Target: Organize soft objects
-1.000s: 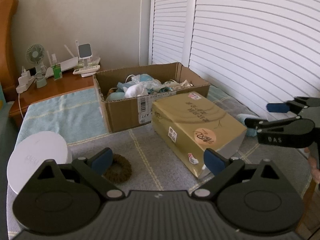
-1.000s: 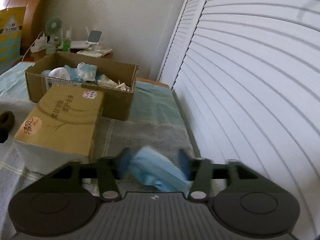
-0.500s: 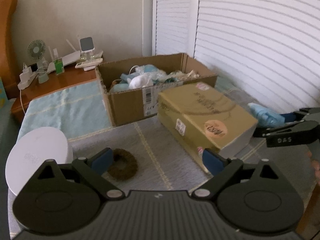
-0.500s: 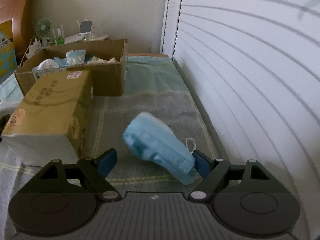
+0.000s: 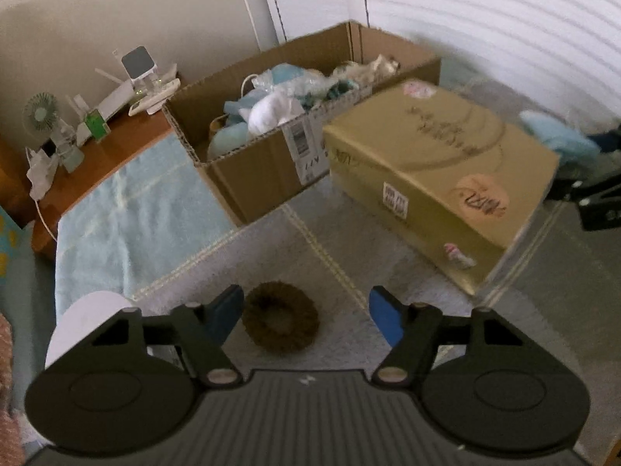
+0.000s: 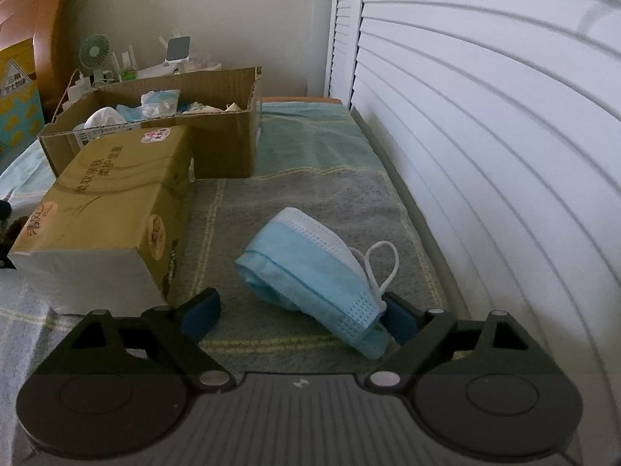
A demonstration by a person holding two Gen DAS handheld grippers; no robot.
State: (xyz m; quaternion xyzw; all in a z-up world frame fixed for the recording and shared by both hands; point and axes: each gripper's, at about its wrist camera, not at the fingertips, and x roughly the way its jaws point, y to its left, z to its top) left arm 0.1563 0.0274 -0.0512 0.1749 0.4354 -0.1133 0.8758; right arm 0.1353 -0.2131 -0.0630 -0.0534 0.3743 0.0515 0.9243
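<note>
A folded blue face mask lies on the grey towel, between my right gripper's open fingers and touching the right pad. The mask also shows in the left wrist view beyond the tissue pack. A brown hair scrunchie lies on the towel between my left gripper's open fingers. An open cardboard box holds several soft items; it also shows in the right wrist view.
A gold tissue pack lies beside the box, also in the right wrist view. A white round lid sits at the left. A wooden nightstand carries a fan and gadgets. White louvred doors run along the right.
My right gripper opened and the mask now rests on the towel. My left gripper moved forward and down, so the scrunchie now sits between its fingers.
</note>
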